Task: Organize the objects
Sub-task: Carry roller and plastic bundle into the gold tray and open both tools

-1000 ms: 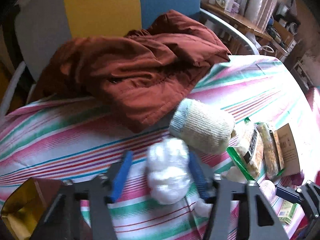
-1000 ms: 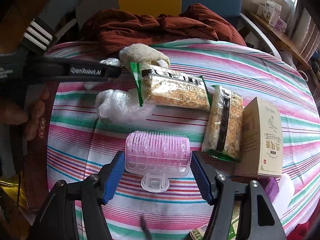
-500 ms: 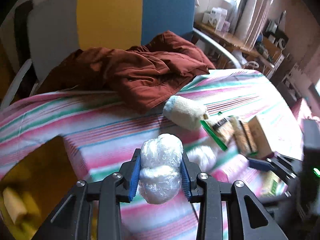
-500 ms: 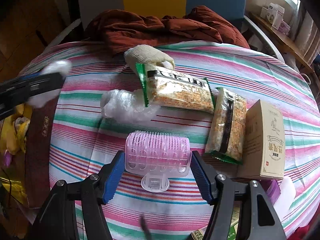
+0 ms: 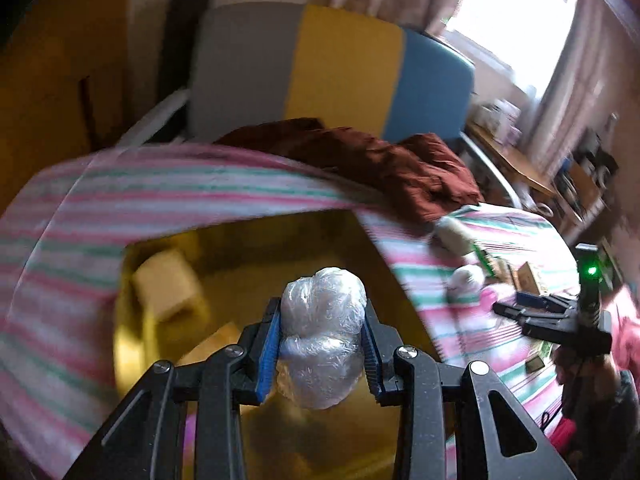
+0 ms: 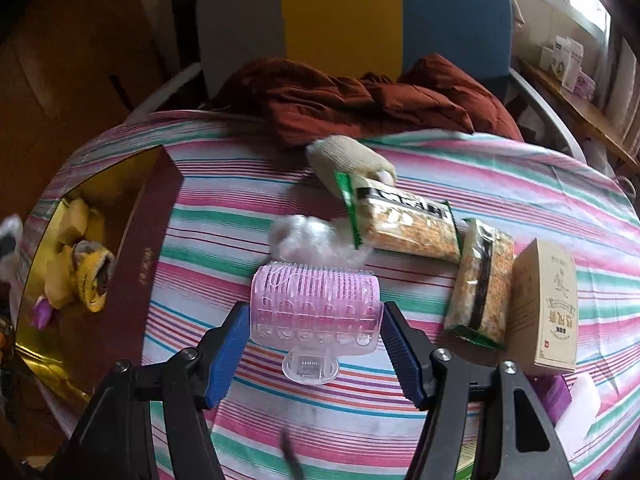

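A round worktop (image 6: pixel 500 160) covered in a cloth striped pink, green and white fills most of the view. Behind it stands a chair (image 6: pixel 340 12) with a back in grey, yellow and blue panels, and a rust-brown quilted jacket (image 6: pixel 360 100) lies crumpled at the worktop's far edge. A bright window and a cluttered wooden shelf sit off to the right.

At the worktop's left side is a maroon box (image 6: pixel 148 248) with a shiny gold lining, holding soft yellow items – blurred in the left wrist view. The left gripper (image 5: pixel 322 344) hangs over that gold interior, clenched on a crumpled ball of clear plastic wrap (image 5: pixel 324 332).

On the cloth lie two green-edged packets of grain snacks (image 6: pixel 408 220), a tan carton with red and green printing too small to read (image 6: pixel 548 304), a rolled cream knitted glove (image 6: pixel 348 156) and a second wad of plastic wrap (image 6: pixel 308 240).

The right gripper (image 6: pixel 316 340) grasps a pink, bristly plastic hair roller (image 6: pixel 316 308) by its ends – just above the cloth.
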{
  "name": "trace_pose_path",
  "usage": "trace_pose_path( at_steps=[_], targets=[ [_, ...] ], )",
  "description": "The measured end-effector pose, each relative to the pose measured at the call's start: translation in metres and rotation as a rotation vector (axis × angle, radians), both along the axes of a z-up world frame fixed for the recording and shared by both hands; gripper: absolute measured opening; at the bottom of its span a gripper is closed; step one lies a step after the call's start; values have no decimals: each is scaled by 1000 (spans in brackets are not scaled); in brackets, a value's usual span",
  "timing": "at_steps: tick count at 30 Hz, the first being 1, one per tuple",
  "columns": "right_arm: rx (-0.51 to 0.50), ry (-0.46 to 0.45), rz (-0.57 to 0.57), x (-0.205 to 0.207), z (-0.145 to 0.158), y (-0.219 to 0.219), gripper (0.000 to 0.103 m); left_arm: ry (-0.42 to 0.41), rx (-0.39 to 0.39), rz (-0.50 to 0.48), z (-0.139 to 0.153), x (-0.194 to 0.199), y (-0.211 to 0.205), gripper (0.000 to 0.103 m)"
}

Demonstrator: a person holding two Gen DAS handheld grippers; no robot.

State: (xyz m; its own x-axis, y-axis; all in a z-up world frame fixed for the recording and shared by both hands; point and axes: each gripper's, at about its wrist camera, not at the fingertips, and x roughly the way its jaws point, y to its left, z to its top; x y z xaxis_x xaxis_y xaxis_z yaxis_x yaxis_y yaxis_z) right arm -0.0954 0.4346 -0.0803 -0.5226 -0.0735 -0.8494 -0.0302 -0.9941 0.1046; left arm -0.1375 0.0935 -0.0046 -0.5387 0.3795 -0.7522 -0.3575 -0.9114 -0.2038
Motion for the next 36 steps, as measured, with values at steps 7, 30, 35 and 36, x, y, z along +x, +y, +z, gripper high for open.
trace_pose_path(
  at_steps=[7,30,35,36],
  targets=[
    [-21,55,24,9,13,-18,66,-24,-46,52,-34,44,-44,37],
    [-139,123,249,-37,63,-203,66,-4,-18,-3,-64,80,-54,38],
    [-128,107,229,-66,59,-228,66,-11,7,-6,-67,81,-59,42],
    [-127,104,224,-72,57,-232,66,-13,10,-7,-68,81,-60,44]
  ],
)
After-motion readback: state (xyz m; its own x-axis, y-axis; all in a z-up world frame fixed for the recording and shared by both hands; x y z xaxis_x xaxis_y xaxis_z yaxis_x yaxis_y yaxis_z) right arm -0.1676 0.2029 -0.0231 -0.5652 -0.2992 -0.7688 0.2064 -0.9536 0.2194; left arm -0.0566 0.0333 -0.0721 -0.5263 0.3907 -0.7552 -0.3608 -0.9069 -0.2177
